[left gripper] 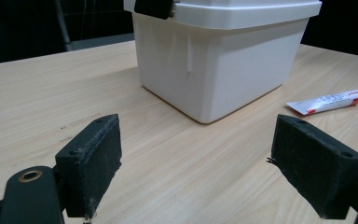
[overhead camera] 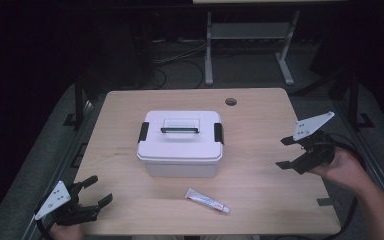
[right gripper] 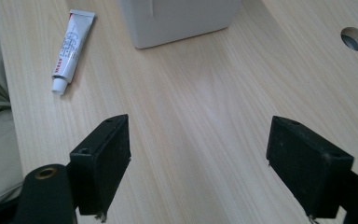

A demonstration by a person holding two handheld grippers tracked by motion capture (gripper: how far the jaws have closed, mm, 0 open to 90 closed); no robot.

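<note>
The white box (overhead camera: 180,145) stands mid-worktop (overhead camera: 260,165), lid on, black latches at both ends. Its top is cut off in both gripper views. The tube (overhead camera: 207,201) lies flat just in front of the box, apart from it; its print is too small to read. The left claw (overhead camera: 91,192) at the near left corner and the right claw (overhead camera: 286,152) at the right edge both stand apart, empty, well clear of box and tube. A cable hole (overhead camera: 231,101) sits behind the box.
</note>
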